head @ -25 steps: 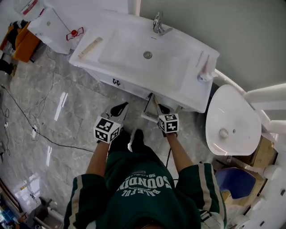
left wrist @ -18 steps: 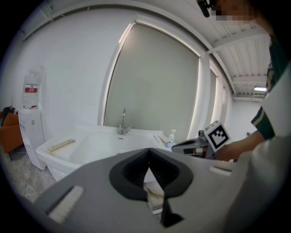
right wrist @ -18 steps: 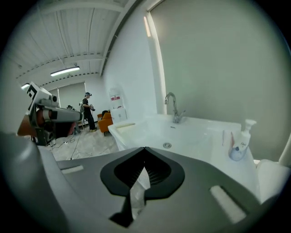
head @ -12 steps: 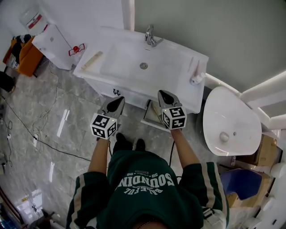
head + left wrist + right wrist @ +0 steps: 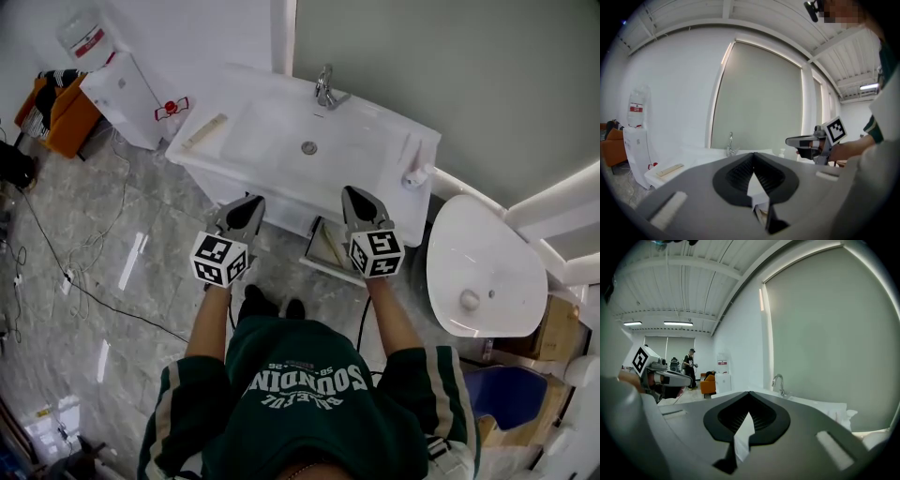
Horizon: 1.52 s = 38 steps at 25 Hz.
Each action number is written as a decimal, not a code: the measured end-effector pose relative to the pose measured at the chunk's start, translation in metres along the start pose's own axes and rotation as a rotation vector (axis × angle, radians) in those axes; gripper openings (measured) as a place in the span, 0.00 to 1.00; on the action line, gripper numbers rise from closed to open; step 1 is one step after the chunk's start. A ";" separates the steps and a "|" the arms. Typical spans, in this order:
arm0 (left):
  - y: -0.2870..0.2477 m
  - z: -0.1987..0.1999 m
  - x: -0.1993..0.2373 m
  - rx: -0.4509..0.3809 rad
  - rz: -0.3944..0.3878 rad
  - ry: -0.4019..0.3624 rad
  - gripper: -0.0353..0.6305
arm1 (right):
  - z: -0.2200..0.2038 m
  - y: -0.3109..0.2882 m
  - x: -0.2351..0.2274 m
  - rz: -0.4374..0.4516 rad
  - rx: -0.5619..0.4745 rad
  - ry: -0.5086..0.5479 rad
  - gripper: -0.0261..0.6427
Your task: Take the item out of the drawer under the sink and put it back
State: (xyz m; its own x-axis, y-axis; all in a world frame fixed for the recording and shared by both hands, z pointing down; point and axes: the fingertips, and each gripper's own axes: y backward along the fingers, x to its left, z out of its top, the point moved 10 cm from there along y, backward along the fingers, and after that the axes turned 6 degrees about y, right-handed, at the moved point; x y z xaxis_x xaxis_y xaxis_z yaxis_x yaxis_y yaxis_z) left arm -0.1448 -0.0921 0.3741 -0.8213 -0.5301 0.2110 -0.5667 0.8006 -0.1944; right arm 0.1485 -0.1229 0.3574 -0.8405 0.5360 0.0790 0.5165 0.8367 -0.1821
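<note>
**Drawer's open, both grippers up at sink height**

Bathroom mock-up: grey marble floor (image 5: 141, 253), white sink (image 5: 281, 141) on a cabinet.

Head view: the drawer (image 5: 326, 268) under the sink stands pulled out. A pale strip (image 5: 330, 246) shows inside, maybe the item, but it's too small to say. The left gripper (image 5: 247, 210) and right gripper (image 5: 358, 201) hang well above it.

Left gripper view: jaws together on nothing, tap (image 5: 730, 143) ahead.

Right gripper view: same, closed and empty.

This fits pre-grab or post-return. Either way, I'd come down slowly and keep clear of the sink's edge.
</note>
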 end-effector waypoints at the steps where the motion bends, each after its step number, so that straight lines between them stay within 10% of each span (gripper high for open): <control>1: 0.001 -0.001 0.001 0.000 0.000 0.001 0.13 | -0.002 0.000 0.003 -0.002 0.001 -0.001 0.04; 38: -0.004 -0.014 0.005 0.023 -0.011 0.028 0.13 | -0.021 -0.002 0.010 0.000 0.038 -0.023 0.04</control>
State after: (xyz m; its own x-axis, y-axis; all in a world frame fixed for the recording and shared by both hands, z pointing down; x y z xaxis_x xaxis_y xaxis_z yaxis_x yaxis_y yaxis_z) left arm -0.1456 -0.0933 0.3896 -0.8129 -0.5308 0.2397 -0.5775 0.7880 -0.2135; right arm 0.1422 -0.1168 0.3794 -0.8443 0.5330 0.0562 0.5104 0.8316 -0.2187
